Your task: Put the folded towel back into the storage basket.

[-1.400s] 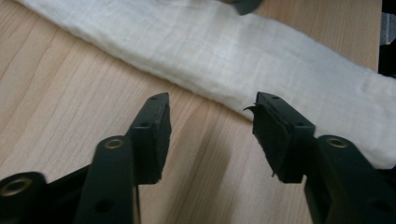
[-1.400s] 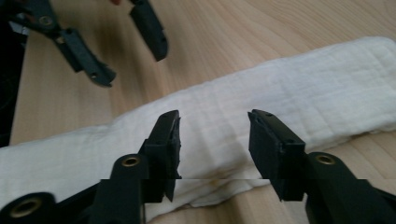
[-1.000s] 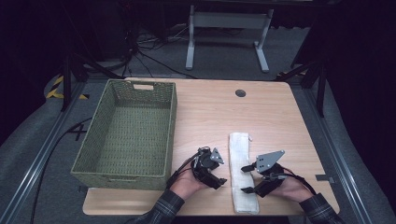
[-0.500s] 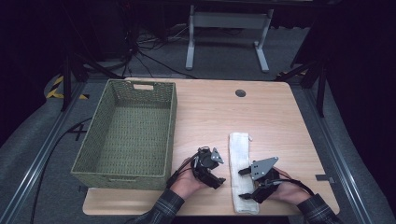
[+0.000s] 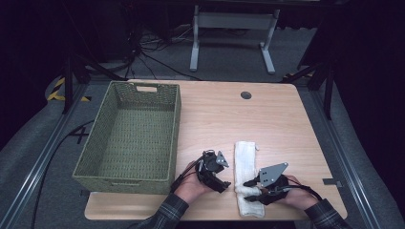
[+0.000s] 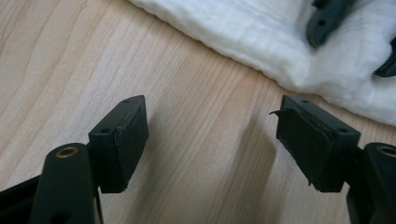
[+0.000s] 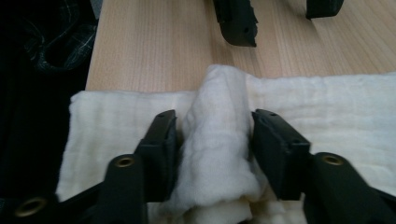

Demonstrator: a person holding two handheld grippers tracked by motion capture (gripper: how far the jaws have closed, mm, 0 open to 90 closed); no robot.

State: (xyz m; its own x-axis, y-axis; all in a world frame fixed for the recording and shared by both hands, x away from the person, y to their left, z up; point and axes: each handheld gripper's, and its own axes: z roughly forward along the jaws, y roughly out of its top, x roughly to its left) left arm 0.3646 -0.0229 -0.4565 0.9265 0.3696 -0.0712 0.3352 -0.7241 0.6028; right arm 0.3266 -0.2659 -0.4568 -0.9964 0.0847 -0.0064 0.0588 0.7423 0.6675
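white towel [image 5: 247, 164] laid lengthwise near table [image 5: 277, 119] front edge. right gripper [image 7: 212, 140] jaws just closed in, ridge of towel pinched between pads. left gripper [image 6: 210, 140] jaws held wide, nothing gripped, just beside towel.

We see a light wooden table [image 5: 267, 119] with rounded corners filling the middle of the high view. On its left half sits a woven green basket [image 5: 131, 138] with a handle slot in its far wall; its near end reaches almost to the table's lower edge. Lower right of centre lies a folded white towel [image 5: 246, 157], a long strip running toward the near edge. A small dark round grommet [image 5: 246, 95] sits near the far edge.
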